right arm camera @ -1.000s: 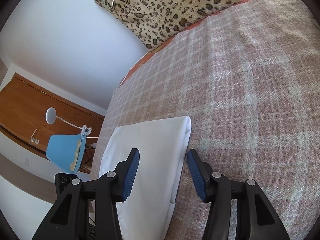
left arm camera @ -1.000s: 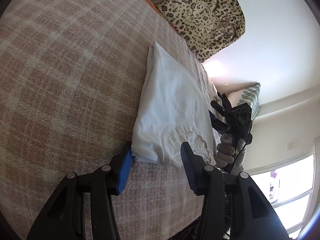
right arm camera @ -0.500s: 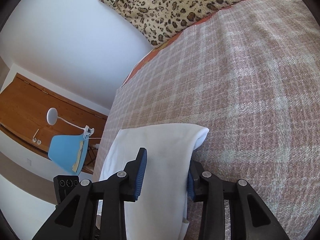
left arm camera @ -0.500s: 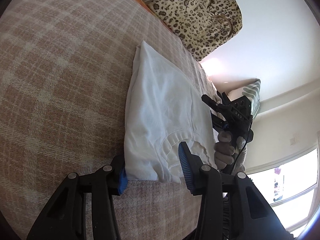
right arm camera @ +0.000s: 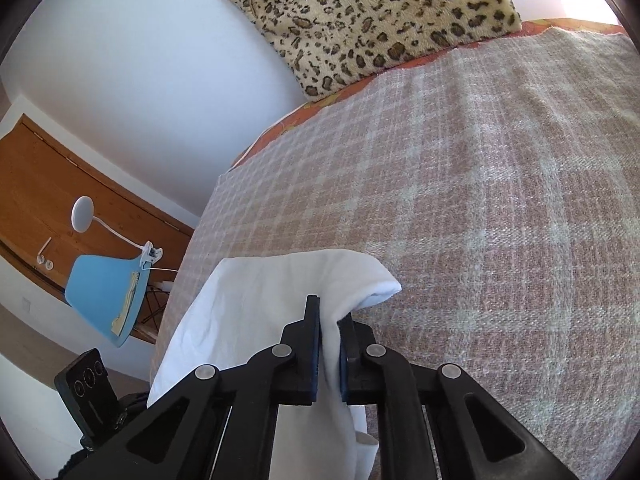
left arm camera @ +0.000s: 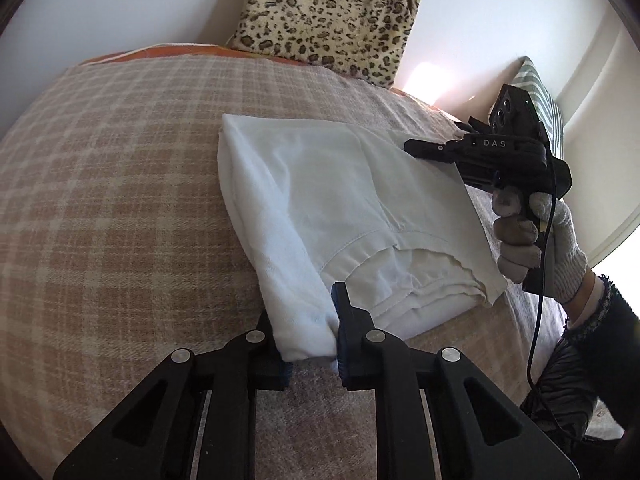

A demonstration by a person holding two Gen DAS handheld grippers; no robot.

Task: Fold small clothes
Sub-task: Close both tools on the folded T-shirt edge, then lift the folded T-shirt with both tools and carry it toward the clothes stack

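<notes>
Leopard-print bag point(left arm camera: 332, 16) behind white garment point(left arm camera: 340, 200), tongs possibly obscuring hem

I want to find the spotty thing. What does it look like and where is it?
Start at the checked blanket covering the bed. Follow it to the far edge by the white wall. The spotty bag leans there, furry and tan with dark leopard spots, unlike the plain white shirt lying on the blanket.

Bright daylight fills both views; glare blows out the wall point(left arm camera: 428, 80) at upper right of the left view. Fisheye bending and dark corners ring each sharp frame.
</notes>
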